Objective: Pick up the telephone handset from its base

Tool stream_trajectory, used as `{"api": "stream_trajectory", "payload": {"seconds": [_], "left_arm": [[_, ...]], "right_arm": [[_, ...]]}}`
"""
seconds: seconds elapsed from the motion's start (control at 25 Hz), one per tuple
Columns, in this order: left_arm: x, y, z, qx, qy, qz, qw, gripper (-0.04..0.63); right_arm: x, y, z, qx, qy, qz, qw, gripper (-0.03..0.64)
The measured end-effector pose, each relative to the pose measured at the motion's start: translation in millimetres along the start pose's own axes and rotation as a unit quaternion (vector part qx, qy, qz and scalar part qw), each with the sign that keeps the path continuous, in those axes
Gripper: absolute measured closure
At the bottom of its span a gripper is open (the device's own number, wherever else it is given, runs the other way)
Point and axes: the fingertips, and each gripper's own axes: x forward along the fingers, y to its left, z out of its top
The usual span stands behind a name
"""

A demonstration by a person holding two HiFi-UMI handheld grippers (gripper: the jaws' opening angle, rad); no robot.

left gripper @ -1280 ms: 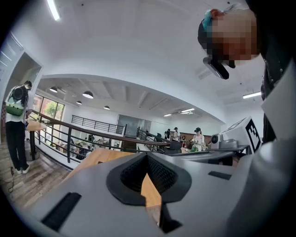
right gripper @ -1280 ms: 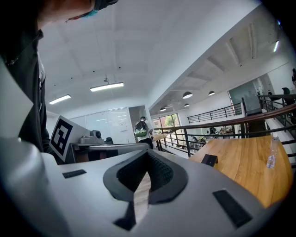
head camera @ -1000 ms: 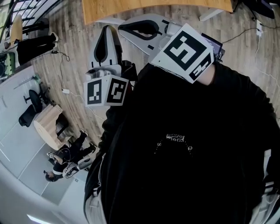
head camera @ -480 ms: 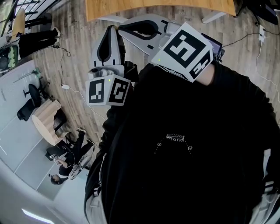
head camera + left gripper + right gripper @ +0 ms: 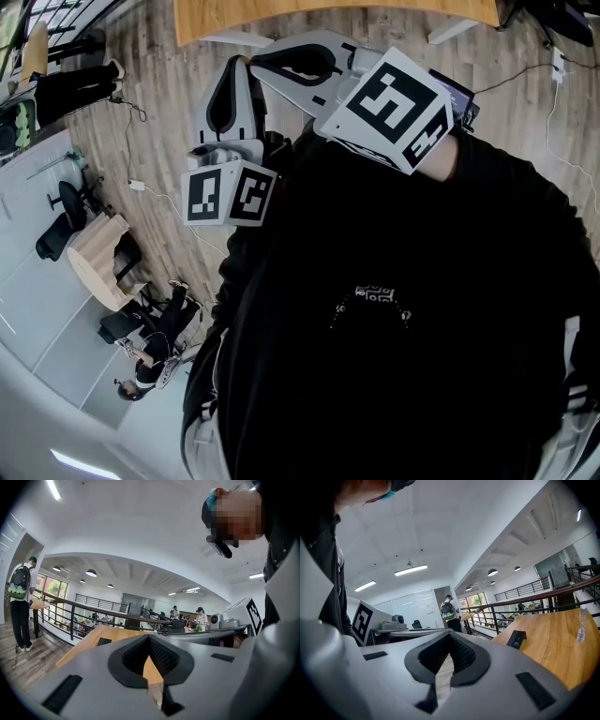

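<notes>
hardly anything is changing for me. over the last second both grippers are staying tucked up near my chest in the head view, the left cube and the right cube sitting almost where they were. the only real difference is a person far down at the lower left, who is shifting about. my left gripper is holding its jaws fully together, ribbed pads meeting at the tips with nothing between them. my right gripper is looking the same in its own view, closed and empty. both are pointing roughly level, out toward the wooden table, which is lying just past the jaw tips in the head view. i am not finding the handset or its base in any view. a small dark thing is standing on the table with a clear bottle well apart from it, but it is too small for me to tell what it is. so i am judging that the pick is not yet under way. i am still needing to find the phone, and the closed jaws will be needing to open before either gripper can take the handset.
</notes>
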Motion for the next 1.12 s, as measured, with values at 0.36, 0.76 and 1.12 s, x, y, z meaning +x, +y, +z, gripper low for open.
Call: {"api": "stream_trajectory", "payload": {"seconds": [0.36, 0.76, 1.12], "left_arm": [[-5.0, 7.2, -7.9, -0.011, 0.012, 0.009, 0.9998, 0.589], [32.4, 4.0, 3.6, 0.002, 0.01, -0.044, 0.999, 0.589], [62.2, 19.0, 6.9, 0.002, 0.015, -0.071, 0.9973, 0.589]], "right_arm": [[6.8, 5.2, -7.9, -0.023, 0.016, 0.013, 1.0, 0.601], [5.7, -29.1, 7.2, -0.008, -0.002, -0.035, 0.999, 0.601], [21.5, -57.3, 13.2, 0.001, -0.008, -0.063, 0.998, 0.601]]}}
